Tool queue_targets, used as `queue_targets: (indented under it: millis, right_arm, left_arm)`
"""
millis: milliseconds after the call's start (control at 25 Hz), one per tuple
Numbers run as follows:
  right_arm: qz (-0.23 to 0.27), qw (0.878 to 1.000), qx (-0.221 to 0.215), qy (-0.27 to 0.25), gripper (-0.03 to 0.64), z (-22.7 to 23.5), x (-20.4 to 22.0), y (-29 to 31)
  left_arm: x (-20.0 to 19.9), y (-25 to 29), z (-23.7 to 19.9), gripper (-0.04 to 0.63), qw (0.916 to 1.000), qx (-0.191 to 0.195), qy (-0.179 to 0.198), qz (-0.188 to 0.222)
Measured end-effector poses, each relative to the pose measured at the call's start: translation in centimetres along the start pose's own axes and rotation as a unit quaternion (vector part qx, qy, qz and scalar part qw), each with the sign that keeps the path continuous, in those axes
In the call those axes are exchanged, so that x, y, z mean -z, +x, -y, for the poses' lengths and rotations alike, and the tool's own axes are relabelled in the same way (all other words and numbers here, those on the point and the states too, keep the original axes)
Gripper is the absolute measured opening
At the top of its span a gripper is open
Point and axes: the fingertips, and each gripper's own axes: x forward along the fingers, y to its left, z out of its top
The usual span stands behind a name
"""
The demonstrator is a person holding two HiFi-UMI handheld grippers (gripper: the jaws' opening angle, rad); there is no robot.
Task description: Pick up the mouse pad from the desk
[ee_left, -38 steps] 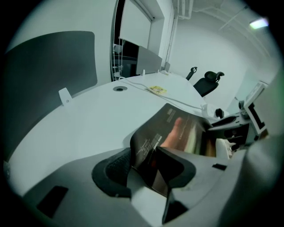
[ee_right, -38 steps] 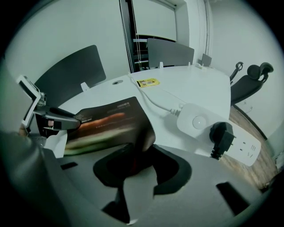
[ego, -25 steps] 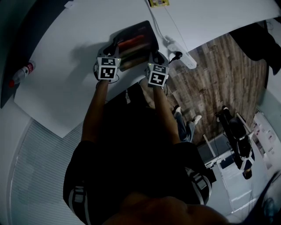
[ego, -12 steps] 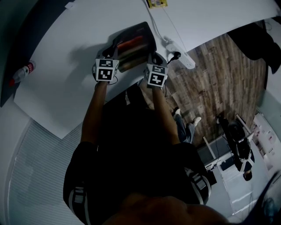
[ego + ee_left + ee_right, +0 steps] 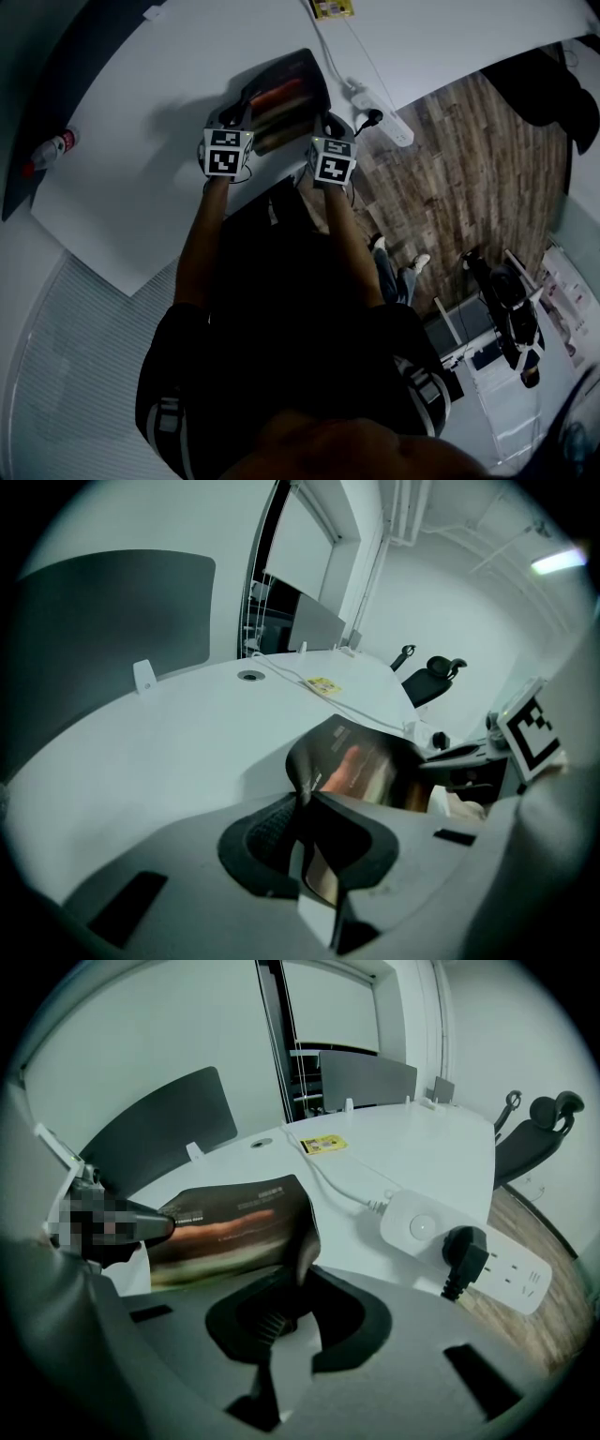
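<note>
where the white desk (image 5: 141, 141) ends nearest the person, the mouse pad (image 5: 286, 94) lies between the two grippers. it is a dark sheet with a reddish streak across its print. the left gripper (image 5: 240, 111) has its jaws together on the pad's near left corner. in the left gripper view that corner of the mouse pad (image 5: 375, 766) runs down into the left gripper (image 5: 305, 803), pinched between the dark pads. the sheet curls up from the pinch and bows, so its near edge stands clear of the desk (image 5: 169, 752).

the right gripper (image 5: 323, 120) is at the pad's near right corner, its jaws closing. in the right gripper view the corner of the mouse pad (image 5: 234, 1227) drops between the jaws of the right gripper (image 5: 295, 1293). the edge folds upright where the pads meet it. both grippers point steeply down, and their marker cubes face the head camera.

just right of the pad lies a white power strip (image 5: 384, 114) at the desk's edge. a black plug (image 5: 466, 1251) sits in the power strip (image 5: 417, 1225), and a white cable (image 5: 342, 1185) runs off toward a small yellow card (image 5: 323, 1144) farther back. well off to the left a red-capped bottle (image 5: 47, 150) lies by the desk's rim. wood-grain floor (image 5: 469, 169) shows on the right, below the desk. dark divider panels (image 5: 159, 1133) stand beyond the far side.
</note>
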Motion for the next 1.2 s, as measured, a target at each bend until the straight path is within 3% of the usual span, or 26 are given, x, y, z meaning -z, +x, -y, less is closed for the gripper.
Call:
queue_targets:
  millis: [1200]
  right_arm:
    - [0.048, 0.999, -0.018, -0.013, 0.038, 0.5, -1.7, -5.1]
  left_arm:
    - [-1.8, -5.3, 3.4, 0.031, 0.9987, -0.006, -0.009, 0.05]
